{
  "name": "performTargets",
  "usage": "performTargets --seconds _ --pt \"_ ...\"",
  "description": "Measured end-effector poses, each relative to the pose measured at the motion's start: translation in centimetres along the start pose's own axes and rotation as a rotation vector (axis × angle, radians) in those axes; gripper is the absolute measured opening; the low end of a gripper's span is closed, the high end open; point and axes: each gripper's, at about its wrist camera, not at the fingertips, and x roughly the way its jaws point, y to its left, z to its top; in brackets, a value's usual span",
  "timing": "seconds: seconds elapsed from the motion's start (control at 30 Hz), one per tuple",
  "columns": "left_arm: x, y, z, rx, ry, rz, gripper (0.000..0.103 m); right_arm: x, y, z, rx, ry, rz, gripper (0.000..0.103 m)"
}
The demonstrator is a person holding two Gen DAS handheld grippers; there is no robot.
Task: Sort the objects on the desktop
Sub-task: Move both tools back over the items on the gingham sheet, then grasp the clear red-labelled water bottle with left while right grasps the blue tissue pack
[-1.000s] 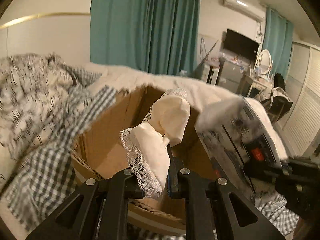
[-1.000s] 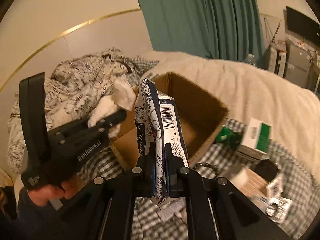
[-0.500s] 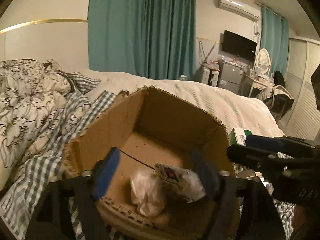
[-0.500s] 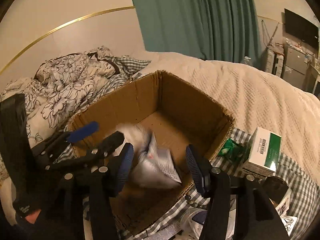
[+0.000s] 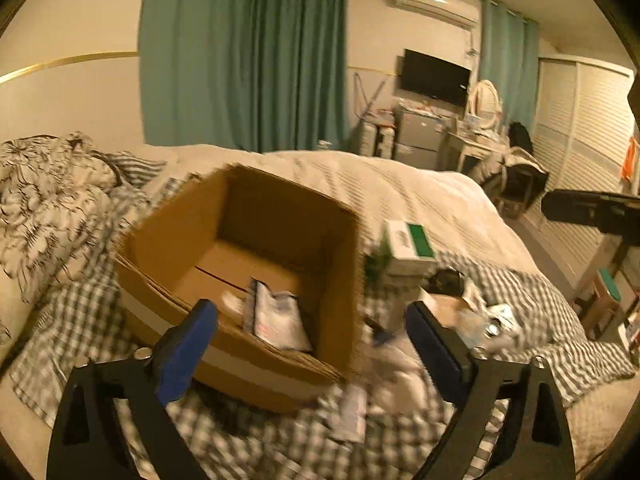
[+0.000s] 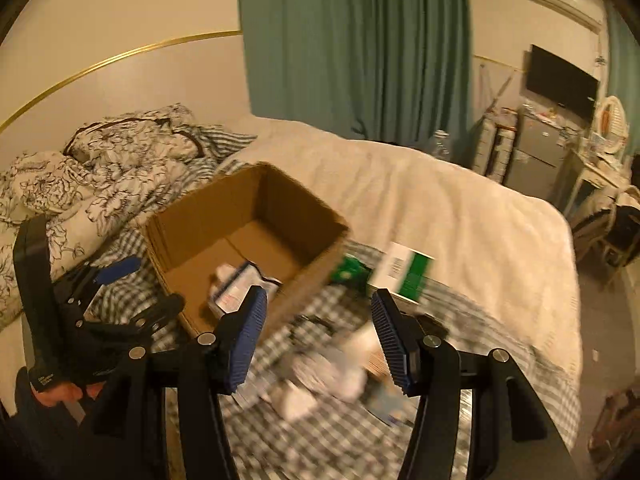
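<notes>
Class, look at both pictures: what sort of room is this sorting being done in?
Most likely a bedroom: the cardboard box sits on a bed with a rumpled duvet, and a dressing table with a mirror stands opposite.

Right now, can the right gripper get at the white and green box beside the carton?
Probably yes. The right gripper is open and empty, and the white and green box lies uncovered just beyond its fingers, outside the cardboard carton.
</notes>
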Motion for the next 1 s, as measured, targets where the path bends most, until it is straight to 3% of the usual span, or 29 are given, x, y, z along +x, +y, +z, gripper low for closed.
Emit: performTargets --seconds 0.2,0.3,0.4,0.53,0.73,0.93,1.0 --pt "1.5 -4.7 -3.4 0.017 0.109 -0.001 0.103 0.2 -5.8 -5.3 0.111 0.043 -0.042 0.076" --pt "3.0 -6.7 -5.0 0.043 0.154 0.016 0.103 2.2 -8.1 -8.0 0.137 0.13 -0.054 0.076" --pt "4.2 -8.6 -6.0 0.057 0.176 0.019 0.103 3.5 -10.2 -9.1 0.122 0.163 -0.08 0.076" --pt "6.6 -10.8 -6.3 0.059 0.223 0.013 0.103 4.7 -13.3 -9.9 0.2 0.184 -0.05 0.076" --pt "11.2 -12.8 -6.4 0.066 0.269 0.055 0.103 6.6 -13.9 -11.2 0.155 0.213 -0.023 0.076" --pt "15.5 -12.0 -6.1 0.063 0.341 0.132 0.103 7.6 -13.1 -11.1 0.125 0.215 0.012 0.076" --pt "16.7 -11.2 -6.1 0.039 0.373 0.112 0.103 8.4 -12.8 -11.4 0.113 0.228 0.029 0.076"
